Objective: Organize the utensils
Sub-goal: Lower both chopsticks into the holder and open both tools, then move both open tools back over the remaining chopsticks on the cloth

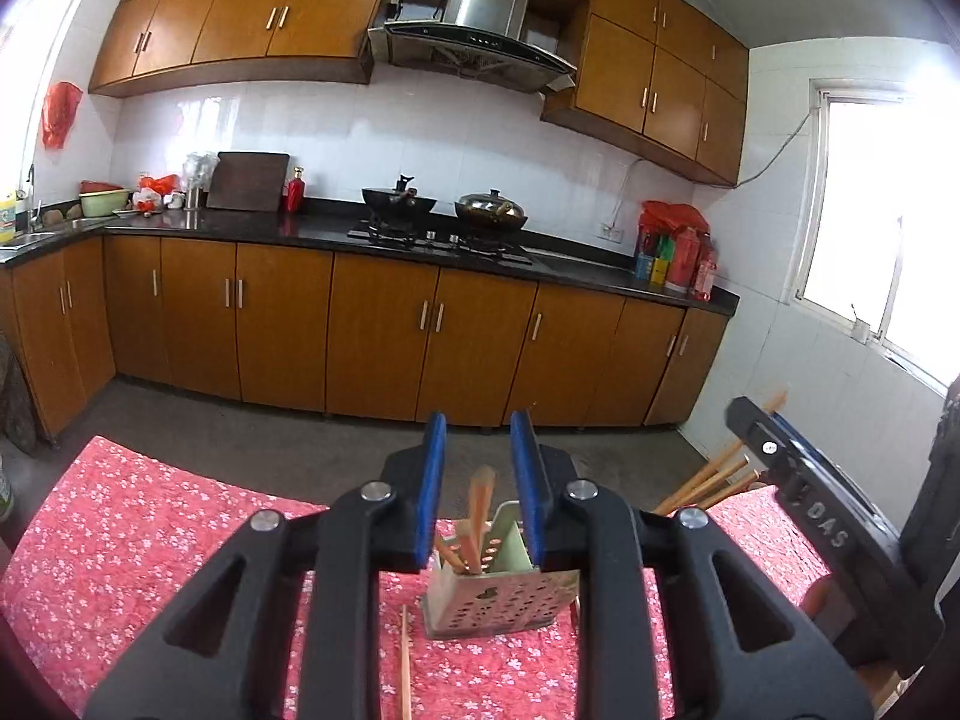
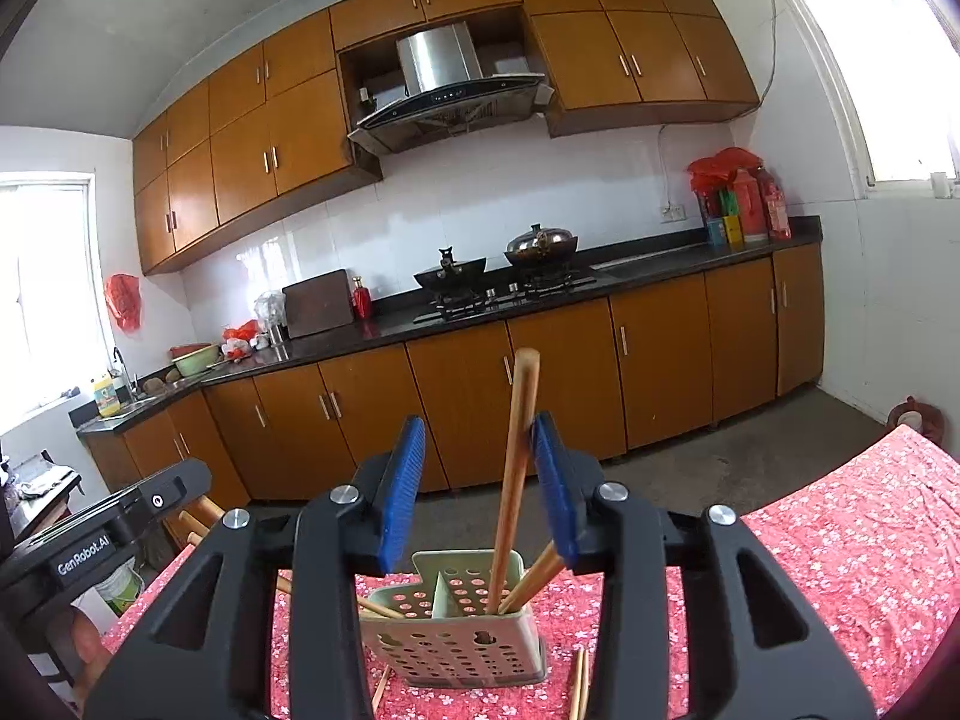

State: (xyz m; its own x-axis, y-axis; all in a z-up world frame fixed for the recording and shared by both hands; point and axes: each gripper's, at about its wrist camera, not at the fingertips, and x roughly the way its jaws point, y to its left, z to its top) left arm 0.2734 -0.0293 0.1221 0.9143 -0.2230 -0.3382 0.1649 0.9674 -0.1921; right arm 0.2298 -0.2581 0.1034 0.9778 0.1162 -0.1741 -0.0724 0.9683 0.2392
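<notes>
The left gripper (image 1: 478, 486) has its blue-padded jaws apart with nothing between them, hovering above a perforated pale-green utensil holder (image 1: 501, 591) that stands on the table. The right gripper (image 2: 478, 495) also has its jaws apart; a wooden chopstick (image 2: 513, 480) rises between them, its upper part lying against the right pad, though I cannot tell whether it is truly touching. That stick stands tilted in the right compartment of the holder (image 2: 456, 639), with more chopsticks leaning out to the right beside it and one angled out to the left.

The holder is a rectangular plastic box, divided inside, its walls punched with round holes. It sits on a red floral tablecloth (image 1: 150, 540), slightly wrinkled. Loose chopsticks lie flat on the cloth just beside the holder: one near its left front corner (image 1: 405, 660) and a pair near its right front corner (image 2: 578, 684).

In the left wrist view, the other gripper shows at the right, with a bundle of chopsticks (image 1: 708, 480) near it. The table's far edge lies just beyond the holder; past it is open grey floor (image 2: 720, 468), then a run of brown wooden cabinets (image 1: 384, 324) under a dark glossy countertop (image 1: 288, 227). Two woks (image 1: 491, 211) sit on the hob beneath a steel range hood (image 1: 480, 24). Bright windows flank the room.
</notes>
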